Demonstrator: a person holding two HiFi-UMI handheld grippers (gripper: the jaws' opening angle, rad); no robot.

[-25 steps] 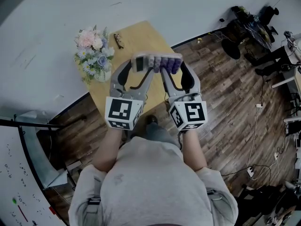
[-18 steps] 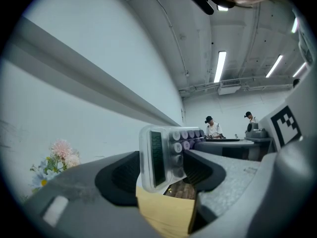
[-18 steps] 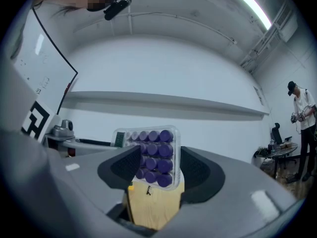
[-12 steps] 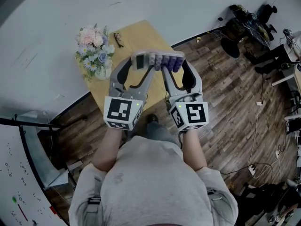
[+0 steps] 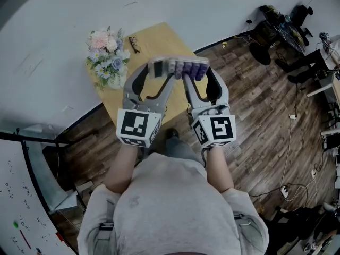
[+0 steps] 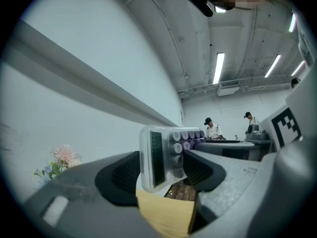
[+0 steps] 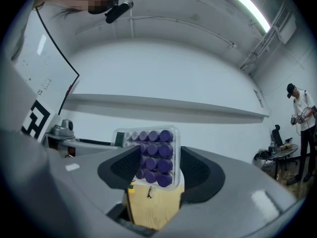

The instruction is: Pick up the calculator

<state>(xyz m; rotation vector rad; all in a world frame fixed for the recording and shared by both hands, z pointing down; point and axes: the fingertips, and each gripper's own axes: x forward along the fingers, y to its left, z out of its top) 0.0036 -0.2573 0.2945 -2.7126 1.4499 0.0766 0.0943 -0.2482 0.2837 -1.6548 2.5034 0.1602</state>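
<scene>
**Clerk:** Change since a second ago: slight. The calculator (image 5: pixel 179 68) and both grippers sit a touch nearer the top of the head view. The grip looks unaltered.

**Checker:** Item location?

**Clerk:** Clear of the table (image 5: pixel 154 39), carried level in the air above it. It spans from the left gripper (image 5: pixel 158 74) to the right gripper (image 5: pixel 197 73). A flower bouquet (image 5: pixel 108 54) and a pair of glasses (image 5: pixel 133 45) lie on the table, well apart from the item.

**Checker:** State of the fingers?

**Clerk:** Left gripper view: fingers (image 6: pixel 119 175) spread wide and closed on the display end of the calculator (image 6: pixel 163 155). Right gripper view: fingers (image 7: pixel 198 170) equally wide, closed across the end with the purple keys (image 7: pixel 154 155). Neither holds anything else.

**Checker:** Handling notes?

**Clerk:** By judgement only.
- Weight: light.
- Body: stiff, with a clear, smooth plastic shell that is probably slippery against the pads.
- Keys: raised, and likely to give if pressed.
- Display: the part most easily marked.
- Recommended hold: the two long side edges, pads on the casing, as at present.
- Pressure: modest, since a hard squeeze risks the item popping out sideways.
</scene>
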